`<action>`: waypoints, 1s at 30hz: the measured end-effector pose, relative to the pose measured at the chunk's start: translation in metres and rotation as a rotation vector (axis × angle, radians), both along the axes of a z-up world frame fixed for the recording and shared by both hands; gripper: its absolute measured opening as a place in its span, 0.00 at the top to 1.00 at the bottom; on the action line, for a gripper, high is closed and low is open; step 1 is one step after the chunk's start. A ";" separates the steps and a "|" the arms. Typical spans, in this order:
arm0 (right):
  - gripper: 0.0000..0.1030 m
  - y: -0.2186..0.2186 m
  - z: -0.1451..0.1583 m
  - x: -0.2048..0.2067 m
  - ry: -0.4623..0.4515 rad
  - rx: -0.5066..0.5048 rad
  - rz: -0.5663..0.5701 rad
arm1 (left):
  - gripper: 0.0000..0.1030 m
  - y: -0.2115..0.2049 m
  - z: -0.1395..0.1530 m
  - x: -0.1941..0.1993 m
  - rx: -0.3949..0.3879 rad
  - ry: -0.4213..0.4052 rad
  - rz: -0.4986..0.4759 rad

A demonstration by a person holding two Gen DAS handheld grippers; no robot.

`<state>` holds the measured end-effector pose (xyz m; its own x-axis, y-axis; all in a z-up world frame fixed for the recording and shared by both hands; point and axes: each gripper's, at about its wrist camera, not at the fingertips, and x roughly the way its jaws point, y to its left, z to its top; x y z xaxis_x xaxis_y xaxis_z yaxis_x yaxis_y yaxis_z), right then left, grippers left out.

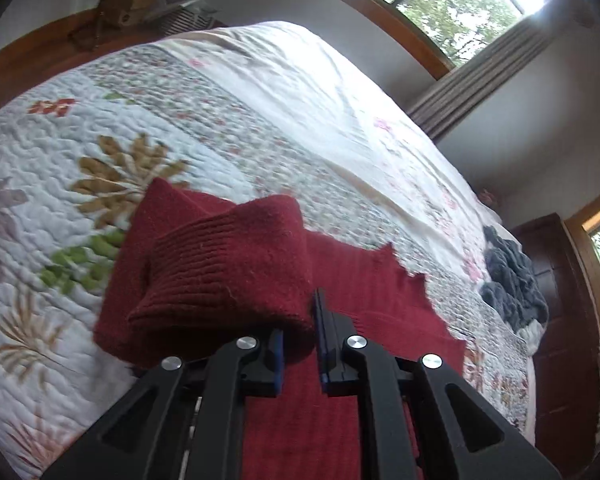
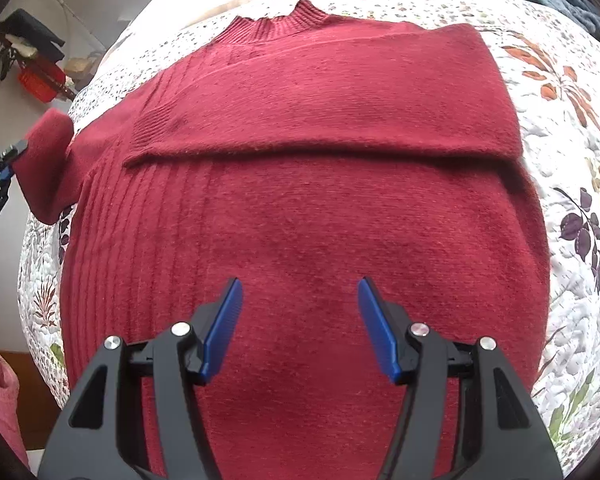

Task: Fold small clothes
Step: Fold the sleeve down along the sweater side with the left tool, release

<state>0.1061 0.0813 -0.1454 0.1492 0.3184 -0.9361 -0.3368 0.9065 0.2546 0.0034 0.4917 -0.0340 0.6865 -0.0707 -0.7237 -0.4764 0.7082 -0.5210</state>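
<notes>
One dark red knit sweater [image 2: 300, 200] lies flat on the floral quilted bedspread [image 2: 572, 152], one sleeve already folded across the chest. Left gripper [image 1: 300, 344] pinches the other sleeve's ribbed cuff [image 1: 228, 276], lifted. Right gripper [image 2: 300, 328] hovers over the body, jaws apart, empty.

Risk: shallow bite, so the cuff may slip mid-fold; dragging could shift the body.

Only the right view shows the neckline and finished fold; only the left shows the grip and a grey-blue bundle [image 1: 512, 280].

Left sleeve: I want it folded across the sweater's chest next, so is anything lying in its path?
Only the other sleeve, already folded across the chest. The left hand-held gripper holds the left sleeve clear of the quilt.
</notes>
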 end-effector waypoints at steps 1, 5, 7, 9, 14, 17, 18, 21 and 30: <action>0.42 -0.003 -0.001 0.000 0.002 0.004 -0.006 | 0.88 -0.009 0.002 0.005 0.001 -0.008 -0.017; 0.42 -0.008 -0.002 0.001 0.005 0.011 -0.019 | 0.88 -0.046 0.002 0.028 -0.026 -0.031 -0.073; 0.42 -0.011 -0.004 0.002 0.010 0.015 -0.025 | 0.88 -0.056 0.000 0.035 -0.039 -0.030 -0.090; 0.42 -0.014 -0.004 0.001 0.012 0.020 -0.028 | 0.88 -0.068 -0.007 0.041 -0.053 -0.023 -0.110; 0.42 -0.021 -0.004 0.001 0.011 0.021 -0.038 | 0.88 -0.088 -0.040 0.049 -0.077 0.057 -0.134; 0.42 -0.026 -0.004 0.001 0.012 0.026 -0.049 | 0.88 -0.092 -0.065 0.049 -0.092 0.112 -0.143; 0.42 -0.026 -0.005 0.001 0.014 0.027 -0.052 | 0.88 -0.093 -0.071 0.048 -0.093 0.124 -0.147; 0.42 -0.027 -0.007 0.000 0.026 0.030 -0.058 | 0.84 -0.094 -0.093 0.046 -0.110 0.174 -0.154; 0.42 -0.011 0.000 0.009 0.027 0.037 -0.032 | 0.76 -0.090 -0.092 0.005 -0.146 0.180 -0.231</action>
